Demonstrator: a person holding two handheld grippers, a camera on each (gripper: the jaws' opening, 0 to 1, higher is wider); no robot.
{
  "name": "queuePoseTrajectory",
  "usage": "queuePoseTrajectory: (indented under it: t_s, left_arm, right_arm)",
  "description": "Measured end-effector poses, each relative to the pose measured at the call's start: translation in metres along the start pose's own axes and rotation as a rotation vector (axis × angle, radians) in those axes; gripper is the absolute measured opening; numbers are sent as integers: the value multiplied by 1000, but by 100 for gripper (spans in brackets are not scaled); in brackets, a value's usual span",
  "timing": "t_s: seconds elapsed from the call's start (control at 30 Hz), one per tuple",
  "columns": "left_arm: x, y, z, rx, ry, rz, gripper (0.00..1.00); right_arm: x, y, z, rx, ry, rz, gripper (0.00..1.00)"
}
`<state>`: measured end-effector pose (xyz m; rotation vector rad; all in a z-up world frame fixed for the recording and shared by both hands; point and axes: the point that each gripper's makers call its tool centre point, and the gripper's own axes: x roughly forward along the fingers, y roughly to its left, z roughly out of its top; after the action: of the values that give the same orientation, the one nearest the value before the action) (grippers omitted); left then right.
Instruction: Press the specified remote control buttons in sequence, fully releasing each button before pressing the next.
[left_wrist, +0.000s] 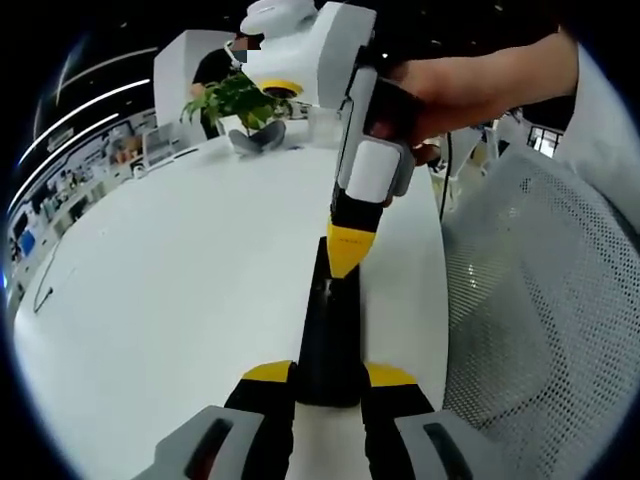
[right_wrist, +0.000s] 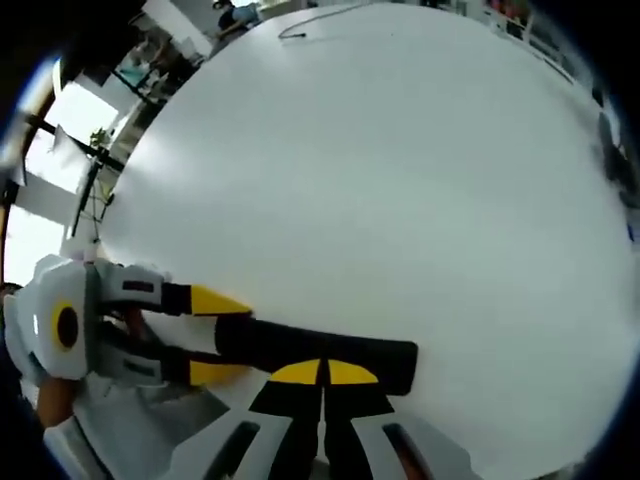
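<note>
The jaws of the left gripper (left_wrist: 328, 385) stand slightly apart with one black remote control (left_wrist: 330, 335) clamped between their yellow-tipped fingers, gripping its near end. In the left gripper view the remote lies flat on the white table (left_wrist: 180, 290), close to the table's right edge, running straight away from the camera. At its far end the right gripper (left_wrist: 345, 250) comes down from above, held by a person's hand (left_wrist: 470, 85), its yellow tip touching the remote's top face; its jaws are pressed together with nothing between them. Along the table's far edge stands one green potted plant (left_wrist: 235, 100), and right of the table is one white mesh chair back (left_wrist: 545, 300). In the right gripper view, from left to right: the left gripper (right_wrist: 215, 335) reaches in from the left edge, its two yellow fingers either side of the remote control (right_wrist: 330, 355), which lies across the table's near edge; the right gripper (right_wrist: 323, 372) shows its two yellow tips meeting on the remote. One dark cable (right_wrist: 315, 20) lies at the table's (right_wrist: 400, 180) far edge.
</note>
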<state>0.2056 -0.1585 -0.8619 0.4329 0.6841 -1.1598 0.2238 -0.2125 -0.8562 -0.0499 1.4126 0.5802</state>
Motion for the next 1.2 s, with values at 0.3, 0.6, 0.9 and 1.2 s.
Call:
queuePoseTrajectory:
  t_s: [0.3, 0.6, 0.9, 1.2]
  left_arm:
    - [0, 0, 1, 14, 3, -5, 24]
    - [0, -1, 1, 19, 1, -6, 24]
    - [0, -1, 1, 24, 2, -5, 24]
    - [-1, -1, 1, 20, -3, -4, 24]
  right_arm:
    - [-4, -8, -12, 35, 61, 28, 0]
    - [-5, -17, -20, 42, 106, 21, 0]
    - [-2, -30, -30, -23, 138, -59, 0]
    - [-7, -17, -9, -17, 94, -15, 0]
